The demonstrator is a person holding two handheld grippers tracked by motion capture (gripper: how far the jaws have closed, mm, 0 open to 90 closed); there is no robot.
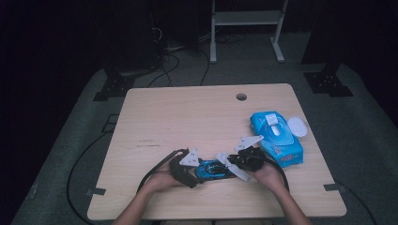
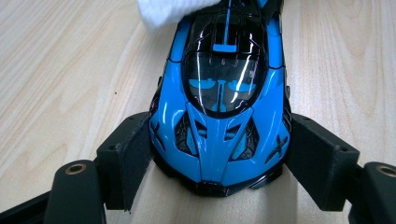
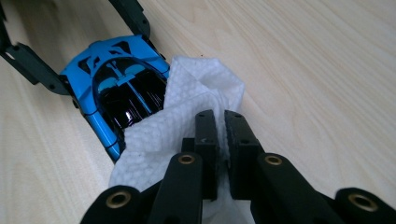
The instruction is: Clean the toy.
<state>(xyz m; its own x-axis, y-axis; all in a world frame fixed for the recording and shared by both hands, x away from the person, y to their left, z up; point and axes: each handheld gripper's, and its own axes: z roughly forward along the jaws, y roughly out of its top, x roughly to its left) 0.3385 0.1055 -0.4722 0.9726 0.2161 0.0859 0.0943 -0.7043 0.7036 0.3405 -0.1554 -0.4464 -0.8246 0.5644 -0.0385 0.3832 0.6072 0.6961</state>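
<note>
High view: blue toy car (image 1: 215, 170) near the table's (image 1: 187, 117) front edge, between left tongs (image 1: 191, 174) and right tongs (image 1: 234, 165); pack of wipes (image 1: 276, 137) at far right. Left gripper view: car's nose clamped between the pads (image 2: 135, 154), steadying it. Right gripper view: tongs closed on a white wipe (image 3: 187, 116) laid over the car's rear; wiping step apparently in hand, next calling for strokes forward along the roof under a firm hold.
</note>
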